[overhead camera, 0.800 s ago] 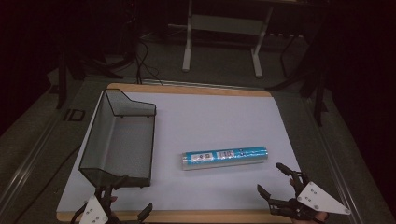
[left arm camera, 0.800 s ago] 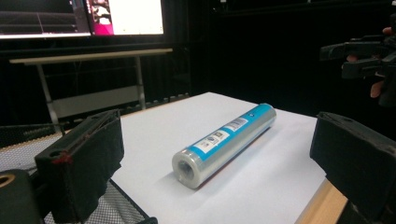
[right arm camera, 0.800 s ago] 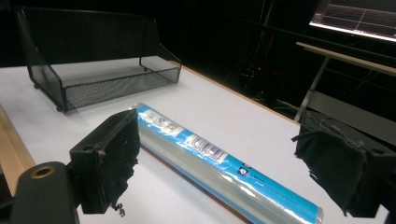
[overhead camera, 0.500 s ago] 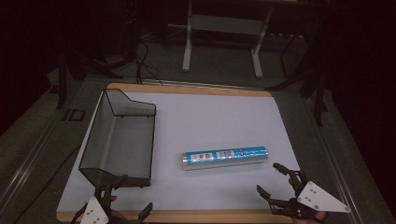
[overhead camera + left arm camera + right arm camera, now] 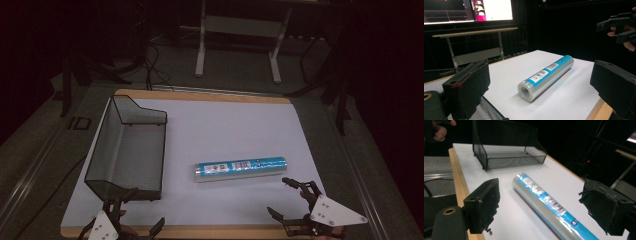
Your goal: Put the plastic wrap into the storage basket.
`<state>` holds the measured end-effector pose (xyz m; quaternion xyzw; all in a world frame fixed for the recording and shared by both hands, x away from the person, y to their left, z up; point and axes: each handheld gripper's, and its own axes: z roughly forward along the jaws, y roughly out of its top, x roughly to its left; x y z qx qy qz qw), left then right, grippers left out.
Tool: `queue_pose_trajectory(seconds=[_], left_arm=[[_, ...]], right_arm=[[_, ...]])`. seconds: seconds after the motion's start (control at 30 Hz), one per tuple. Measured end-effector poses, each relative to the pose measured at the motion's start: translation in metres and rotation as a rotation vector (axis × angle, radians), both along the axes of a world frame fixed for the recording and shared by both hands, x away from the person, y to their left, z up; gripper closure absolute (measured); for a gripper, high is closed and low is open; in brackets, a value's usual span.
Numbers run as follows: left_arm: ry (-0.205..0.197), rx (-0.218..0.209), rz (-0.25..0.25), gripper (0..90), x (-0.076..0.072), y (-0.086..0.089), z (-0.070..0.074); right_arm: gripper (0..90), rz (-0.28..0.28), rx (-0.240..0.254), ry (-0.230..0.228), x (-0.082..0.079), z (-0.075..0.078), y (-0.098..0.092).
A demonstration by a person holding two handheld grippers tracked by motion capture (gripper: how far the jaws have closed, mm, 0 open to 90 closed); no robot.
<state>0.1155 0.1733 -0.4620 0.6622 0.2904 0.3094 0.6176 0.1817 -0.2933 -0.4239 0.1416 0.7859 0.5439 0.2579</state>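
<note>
A white surface (image 5: 225, 125) with a light wooden edge is lying under dim light. Behind its far edge, a grey metal frame stand (image 5: 239, 27) with two upright legs is standing on the dark floor (image 5: 165, 70), and black cables (image 5: 150, 60) are trailing across that floor near the surface's far left corner. A small dark rectangular fitting (image 5: 80, 123) is sitting on the floor just left of the surface. In the left gripper view, lit monitor screens (image 5: 491, 10) are glowing on the back wall above a pale-topped bench (image 5: 474, 32) standing well beyond the surface.
</note>
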Motion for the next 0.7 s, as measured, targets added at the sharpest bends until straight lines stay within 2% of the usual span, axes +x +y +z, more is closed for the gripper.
queue_pose_trajectory(seconds=[0.07, 0.2, 0.23, 0.3, 0.5, 0.53, 0.7], left_arm=[[0.000, 0.002, 0.001, 3.5, 0.000, 0.000, 0.000], [0.001, 0.002, 0.005, 3.5, 0.001, 0.000, 0.000], [0.001, 0.005, 0.008, 3.5, 0.000, -0.001, 0.000], [0.000, 0.008, 0.010, 3.5, 0.000, -0.001, -0.001], [0.002, 0.009, 0.013, 3.5, 0.001, -0.001, -0.001], [0.001, 0.009, 0.014, 3.5, 0.000, -0.001, -0.001], [0.004, 0.010, 0.013, 3.5, 0.001, -0.001, -0.001]], right_arm=[[13.7, 0.027, -0.015, 0.034, 0.004, 0.000, 0.003], [13.1, 0.046, -0.051, 0.058, 0.011, -0.001, 0.008], [13.1, 0.055, -0.074, 0.094, 0.017, -0.002, 0.011], [13.1, 0.061, -0.083, 0.111, 0.021, -0.002, 0.012], [13.2, 0.059, -0.114, 0.131, 0.032, -0.003, 0.016], [12.8, 0.054, -0.135, 0.139, 0.036, -0.003, 0.018], [11.2, 0.060, -0.169, 0.167, 0.045, -0.004, 0.024]])
